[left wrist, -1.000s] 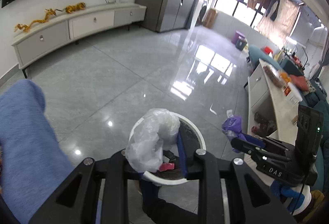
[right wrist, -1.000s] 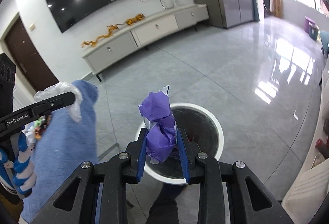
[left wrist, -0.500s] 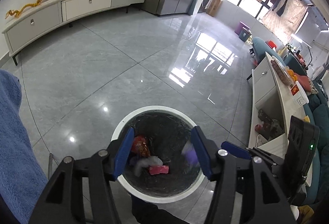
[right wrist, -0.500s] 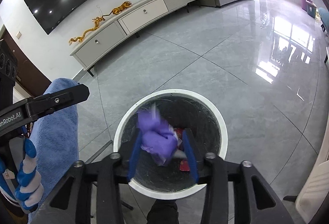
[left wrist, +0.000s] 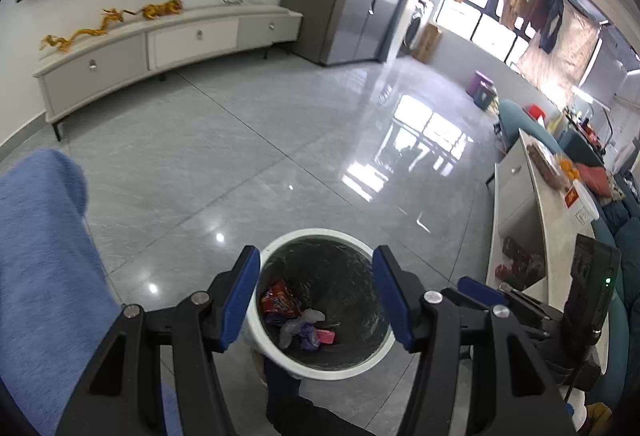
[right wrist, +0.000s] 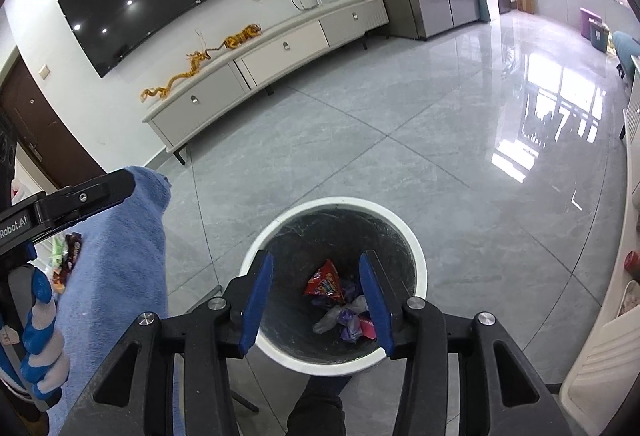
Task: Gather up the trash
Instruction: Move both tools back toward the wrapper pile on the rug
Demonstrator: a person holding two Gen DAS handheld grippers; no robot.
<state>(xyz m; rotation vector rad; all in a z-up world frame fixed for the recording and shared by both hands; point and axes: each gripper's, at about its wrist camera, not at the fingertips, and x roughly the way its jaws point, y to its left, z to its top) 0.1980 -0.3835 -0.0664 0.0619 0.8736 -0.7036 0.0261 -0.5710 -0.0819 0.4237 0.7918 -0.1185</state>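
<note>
A white round trash bin (left wrist: 276,350) with a dark liner stands on the grey tiled floor; it also shows in the right wrist view (right wrist: 418,256). Inside lie a red snack wrapper (left wrist: 280,302), a clear plastic bag (left wrist: 298,324), purple plastic (right wrist: 350,322) and a pink piece (left wrist: 325,336). My left gripper (left wrist: 316,296) is open and empty above the bin. My right gripper (right wrist: 316,302) is open and empty above the bin too. The right gripper's body shows in the left wrist view (left wrist: 500,300).
A blue cloth-covered surface (right wrist: 116,276) with snack wrappers (right wrist: 68,260) is at the left. A white counter (left wrist: 556,228) with items stands at the right. A long TV cabinet (right wrist: 256,64) lines the far wall. A dark shoe (right wrist: 320,408) is below the bin.
Both grippers opened over the bin. The clear plastic bag fell from the left one and the purple plastic from the right one; both now lie in the bin.
</note>
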